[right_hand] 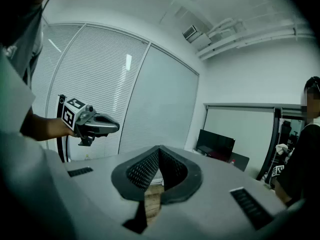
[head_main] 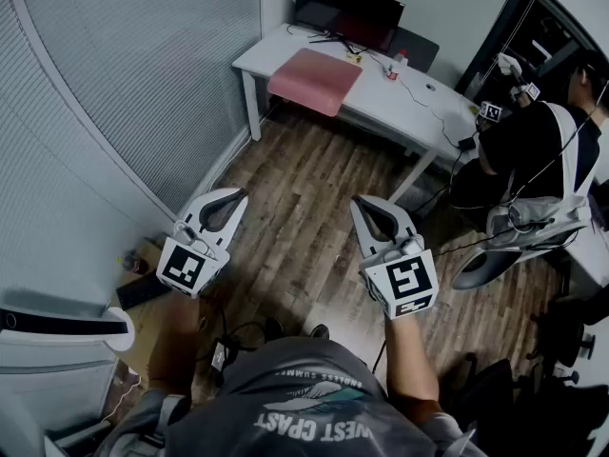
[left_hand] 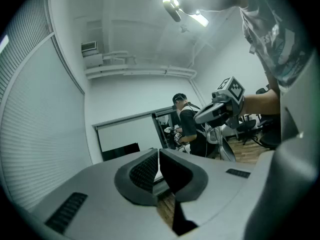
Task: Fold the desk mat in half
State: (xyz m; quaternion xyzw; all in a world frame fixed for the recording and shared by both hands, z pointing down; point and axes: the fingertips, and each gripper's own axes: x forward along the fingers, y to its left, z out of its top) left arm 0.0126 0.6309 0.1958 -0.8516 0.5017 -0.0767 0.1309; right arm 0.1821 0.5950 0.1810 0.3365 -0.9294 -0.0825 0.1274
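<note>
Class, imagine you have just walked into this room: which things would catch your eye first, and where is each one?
Two grey two-jaw grippers with black-and-white marker cubes fill the foreground: the left gripper and right gripper, both shut and empty, held above the wood floor. Beyond them, a pink desk mat lies on the left end of a white desk. A second person in dark clothing is at the right edge.

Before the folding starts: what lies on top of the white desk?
A pink desk mat, a dark monitor and a cable. The mat hides the desk beneath it.
</note>
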